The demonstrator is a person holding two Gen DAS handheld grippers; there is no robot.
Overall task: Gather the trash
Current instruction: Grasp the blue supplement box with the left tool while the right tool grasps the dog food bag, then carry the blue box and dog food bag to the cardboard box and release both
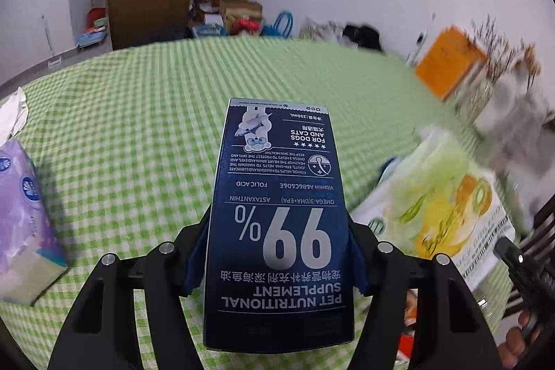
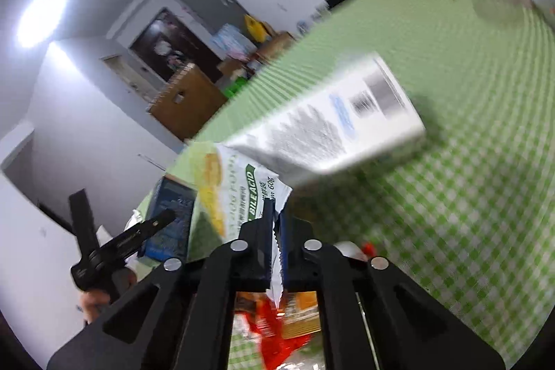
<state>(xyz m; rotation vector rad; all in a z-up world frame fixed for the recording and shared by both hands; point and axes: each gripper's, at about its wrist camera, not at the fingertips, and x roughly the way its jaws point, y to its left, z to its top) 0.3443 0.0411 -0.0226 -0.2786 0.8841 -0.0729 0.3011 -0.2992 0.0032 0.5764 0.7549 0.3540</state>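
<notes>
My left gripper (image 1: 277, 248) is shut on a dark blue carton (image 1: 277, 179) printed "Pet Nutritional Supplement 99%", with a blue pad pressed on each long side. The carton points away from me above the green checked tablecloth (image 1: 138, 127). My right gripper (image 2: 275, 224) is shut on the edge of a white pouch (image 2: 236, 193) with a green "Bile Acid" label and yellow print. That pouch (image 1: 433, 203) also shows at the right of the left wrist view. A white carton (image 2: 347, 123) lies tilted just beyond the pouch. The blue carton (image 2: 171, 217) appears left of the pouch in the right wrist view.
A purple tissue pack (image 1: 24, 217) lies at the table's left. At the far right stand an orange box (image 1: 447, 61) and a glass jar (image 1: 475, 99). Red and orange wrappers (image 2: 274, 328) lie under my right gripper. A brown cardboard box (image 1: 149, 2) and clutter stand on the floor behind.
</notes>
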